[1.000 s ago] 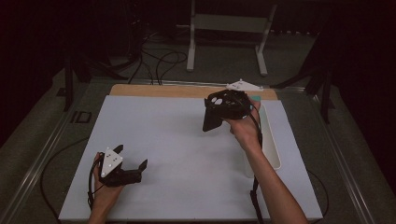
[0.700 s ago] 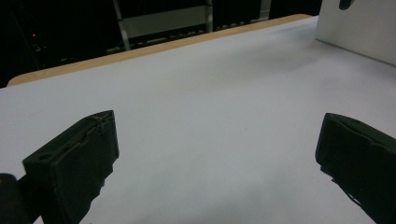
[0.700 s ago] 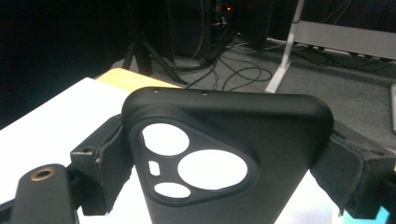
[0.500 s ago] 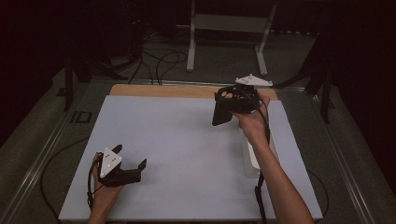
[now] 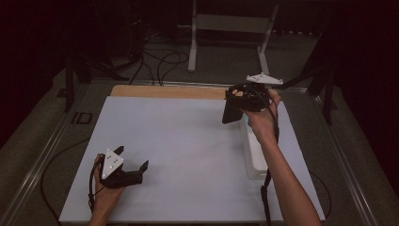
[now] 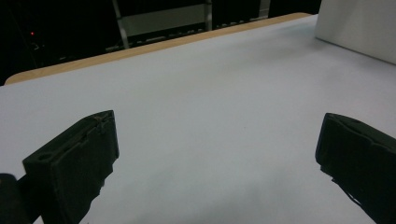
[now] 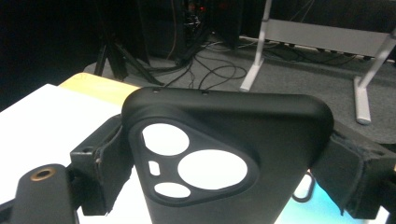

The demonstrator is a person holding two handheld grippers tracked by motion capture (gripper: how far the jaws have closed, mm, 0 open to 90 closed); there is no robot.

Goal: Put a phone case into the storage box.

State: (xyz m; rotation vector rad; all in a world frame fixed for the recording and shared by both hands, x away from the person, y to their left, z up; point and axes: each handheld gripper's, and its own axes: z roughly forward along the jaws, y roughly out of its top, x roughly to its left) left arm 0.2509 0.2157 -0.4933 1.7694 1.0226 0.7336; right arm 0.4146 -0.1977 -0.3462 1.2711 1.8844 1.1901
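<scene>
High view: two grippers, right gripper (image 5: 234,109) clamping one black phone case (image 7: 224,158) (left gripper (image 5: 133,162) fingers spread).

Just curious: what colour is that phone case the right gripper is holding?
Black. The phone case shows best in the right gripper view.

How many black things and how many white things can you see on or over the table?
Black two-jaw grippers: 2, left and right
Black rubbery phone case with camera holes: 1
White rectangular plastic bin: 1
White table cover: 1
Total: 5
</scene>
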